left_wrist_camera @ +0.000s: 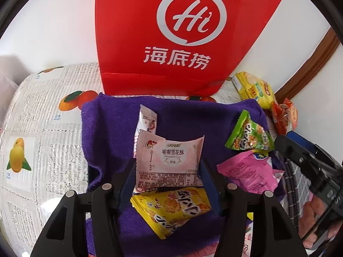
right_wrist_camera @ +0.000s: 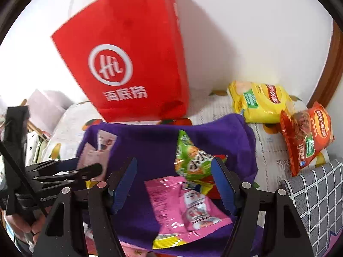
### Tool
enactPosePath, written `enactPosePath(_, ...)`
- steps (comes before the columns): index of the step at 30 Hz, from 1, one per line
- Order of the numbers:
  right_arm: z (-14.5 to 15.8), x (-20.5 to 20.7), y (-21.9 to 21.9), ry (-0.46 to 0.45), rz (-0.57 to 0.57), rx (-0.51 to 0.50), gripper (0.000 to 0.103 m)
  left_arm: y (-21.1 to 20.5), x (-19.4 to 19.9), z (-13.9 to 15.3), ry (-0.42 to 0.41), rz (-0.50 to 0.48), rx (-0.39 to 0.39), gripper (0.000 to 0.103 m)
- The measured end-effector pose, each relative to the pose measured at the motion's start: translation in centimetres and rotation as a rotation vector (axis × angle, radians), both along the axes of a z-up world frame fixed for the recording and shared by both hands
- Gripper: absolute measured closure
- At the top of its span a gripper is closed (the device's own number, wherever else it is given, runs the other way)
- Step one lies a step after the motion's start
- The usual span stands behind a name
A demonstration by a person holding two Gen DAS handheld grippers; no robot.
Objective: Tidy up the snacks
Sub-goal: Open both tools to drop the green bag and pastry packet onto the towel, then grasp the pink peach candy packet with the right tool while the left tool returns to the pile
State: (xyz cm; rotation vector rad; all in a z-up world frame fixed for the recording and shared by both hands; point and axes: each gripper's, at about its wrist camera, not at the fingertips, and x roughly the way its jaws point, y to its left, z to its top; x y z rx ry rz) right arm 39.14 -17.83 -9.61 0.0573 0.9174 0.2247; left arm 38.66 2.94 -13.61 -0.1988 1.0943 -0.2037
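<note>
While both grippers hang over the purple cloth [left_wrist_camera: 107, 132], the left gripper [left_wrist_camera: 168, 167] has its fingers spread, and the pale pink packet [left_wrist_camera: 169, 160] stands between them with its long axis running across the gap, pads at its ends but apparently not pressing. Right gripper [right_wrist_camera: 174, 184] is also spread and holding nothing; the pink bag [right_wrist_camera: 171, 205] lies flat on the cloth below its gap, and the green pack [right_wrist_camera: 193, 160] sits just beyond, against the right finger. Left looks nearer a grasp; the red bag [left_wrist_camera: 171, 32] stands behind the cloth.
</note>
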Motion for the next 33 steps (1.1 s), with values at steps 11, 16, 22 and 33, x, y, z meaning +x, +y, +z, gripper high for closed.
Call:
enactPosePath(11,0.1,-2.8,0.1,0.033,-0.003,0.087,0.032,1.5,0.0,0.9,-0.005,0.020,-0.037,0.043)
enactPosePath(16,-1.9,-5.8,0.5,0.109,0.004,0.087,0.032,1.6,-0.4,1.8,-0.011,0.015,-0.037,0.043)
enactPosePath(22,-3.5,-10.2,1.8,0.176,0.006,0.090,0.032,0.6,-1.5,4.8,-0.061,-0.016,-0.028,0.043)
enactPosePath(33,-7.5,-11.2,3.6,0.274,-0.043,0.059,0.035,-0.3,-3.8,8.6,-0.148,-0.054,-0.011,0.036)
